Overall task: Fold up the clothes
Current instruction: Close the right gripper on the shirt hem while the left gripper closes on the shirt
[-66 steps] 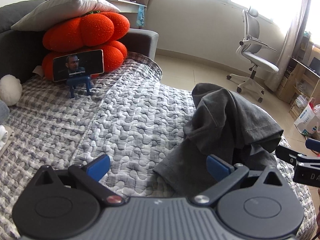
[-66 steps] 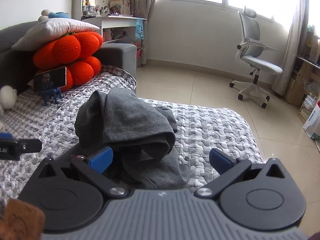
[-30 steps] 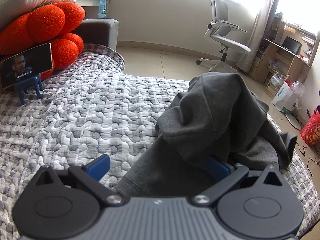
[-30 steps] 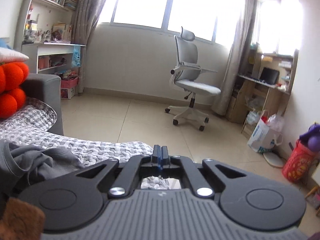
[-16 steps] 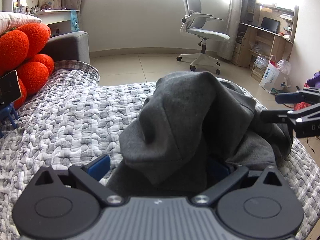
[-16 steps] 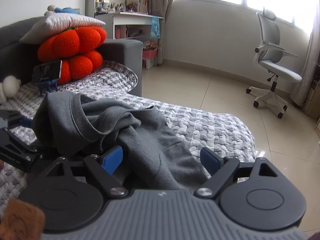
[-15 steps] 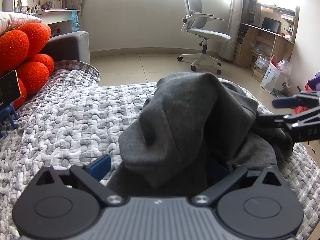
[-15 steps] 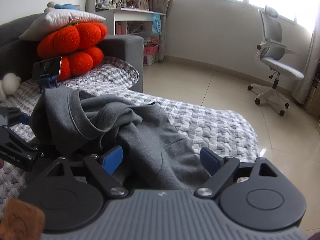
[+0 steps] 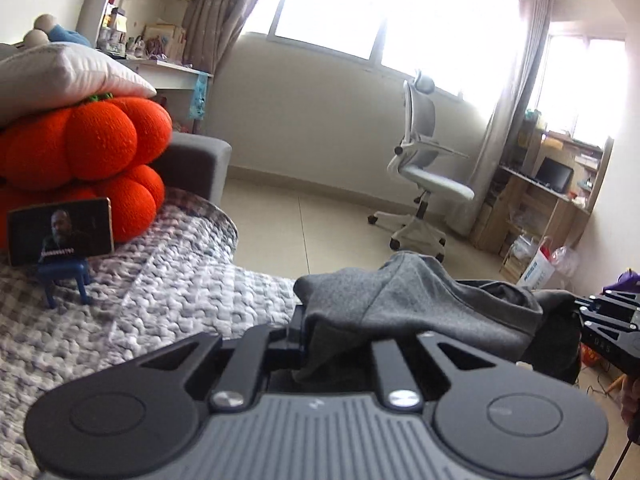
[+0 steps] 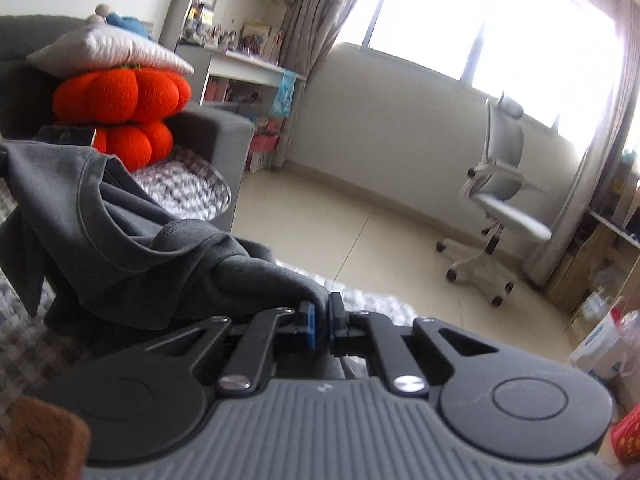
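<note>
Grey cloth of a crumpled sweatshirt (image 9: 420, 304) is pinched at two spots: the left gripper (image 9: 304, 332) is closing its jaws on one bunch, the right gripper (image 10: 320, 320) has its jaws clamped on another, likely to lift and spread it for folding. It hangs just above a bed (image 9: 168, 280) with a checked quilt, near orange cushions (image 9: 100, 148), a phone (image 9: 60, 232) and an office chair (image 9: 424, 176)

Left gripper (image 9: 304, 332) jaws closing on a fold of the grey garment (image 9: 420, 308), cloth draped over its fingers. Right gripper (image 9: 592, 316) at the garment's right end. Checked quilt (image 9: 160, 280) below, phone (image 9: 60, 230) on blue stand, orange cushion (image 9: 100, 140) behind.
</note>
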`<state>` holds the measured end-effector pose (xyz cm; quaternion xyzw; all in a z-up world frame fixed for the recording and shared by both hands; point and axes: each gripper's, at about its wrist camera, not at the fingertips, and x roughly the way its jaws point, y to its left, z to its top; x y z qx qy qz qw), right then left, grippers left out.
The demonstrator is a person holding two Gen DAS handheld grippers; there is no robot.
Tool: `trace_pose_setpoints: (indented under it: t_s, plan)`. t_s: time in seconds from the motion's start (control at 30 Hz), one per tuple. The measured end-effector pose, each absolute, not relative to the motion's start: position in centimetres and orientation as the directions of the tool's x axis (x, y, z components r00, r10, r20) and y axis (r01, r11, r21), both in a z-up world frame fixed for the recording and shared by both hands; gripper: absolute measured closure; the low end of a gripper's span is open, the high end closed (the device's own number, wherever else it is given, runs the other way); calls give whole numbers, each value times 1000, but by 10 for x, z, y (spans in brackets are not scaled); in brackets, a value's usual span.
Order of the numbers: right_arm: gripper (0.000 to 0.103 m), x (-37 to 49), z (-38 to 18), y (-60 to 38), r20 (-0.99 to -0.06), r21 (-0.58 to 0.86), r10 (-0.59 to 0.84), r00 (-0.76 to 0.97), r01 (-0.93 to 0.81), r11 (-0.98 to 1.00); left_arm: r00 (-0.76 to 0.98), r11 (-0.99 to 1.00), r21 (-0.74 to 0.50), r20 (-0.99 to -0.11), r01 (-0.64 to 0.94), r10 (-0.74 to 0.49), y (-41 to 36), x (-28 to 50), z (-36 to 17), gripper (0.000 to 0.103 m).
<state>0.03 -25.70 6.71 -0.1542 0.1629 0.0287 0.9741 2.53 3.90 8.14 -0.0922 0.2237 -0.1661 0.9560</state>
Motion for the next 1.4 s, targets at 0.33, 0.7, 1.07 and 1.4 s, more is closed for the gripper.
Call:
trace_pose_setpoints:
  t_s: [0.33, 0.7, 1.07, 1.4]
  plan:
    - [96, -39, 28, -271, -499, -316, 70, 864, -256, 913, 773, 965, -132, -578, 228, -262, 80, 1, 36, 92]
    - [43, -43, 8, -287, -570, -216, 157, 807, -331, 918, 754, 957, -95, -596, 275, -276, 100, -21, -5, 42]
    - [38, 6, 34, -327, -438, 183, 491, 753, -460, 869, 704, 882, -167, -546, 440, -454, 100, -13, 3, 21]
    - [38, 53, 15, -311, -546, 177, 500, 672, -491, 853, 661, 850, -255, -541, 460, -520, 85, 12, 2, 21]
